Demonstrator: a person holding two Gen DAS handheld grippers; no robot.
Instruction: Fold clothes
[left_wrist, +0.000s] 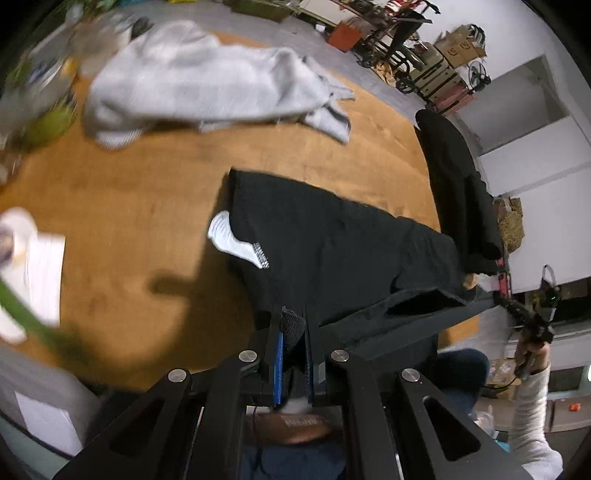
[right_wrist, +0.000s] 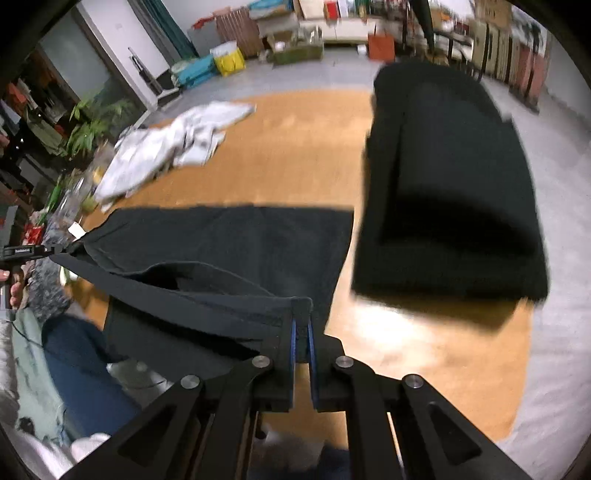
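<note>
Left tool (left_wrist: 293, 325): the jaws are closed on a bunched corner of the black garment (left_wrist: 332, 243). Blue pads line both jaws, and the fabric fills the narrow gap between them.

Right tool (right_wrist: 301, 317): the jaws are likewise clamped, pinching a hemmed corner of the black garment (right_wrist: 229, 247). In the left wrist view, the right tool (left_wrist: 496, 284) appears at the far end of the same edge, carried by a hand (left_wrist: 532, 354) in a white sleeve. In the right wrist view, the left tool (right_wrist: 55, 251) appears at the opposite end.

The garment edge runs taut between the two tools. The remaining fabric hangs from that edge and drapes onto the wooden desk (left_wrist: 129, 206). A white label (left_wrist: 236, 240) shows at the left border of the cloth in the left wrist view.

Beside the held garment, on its right, a folded black item (right_wrist: 450, 184) lies flat on the desk (right_wrist: 295, 147). The two pieces are near each other; contact cannot be determined.

At the far side of the desk, well apart from the black pieces, a crumpled light grey garment (left_wrist: 207, 77) lies unfolded; the right wrist view shows it (right_wrist: 166, 144) at upper left.

Beyond the desk is a grey floor (right_wrist: 332, 74) with boxes and bags along the walls. Both views are motion-blurred toward the edges.
</note>
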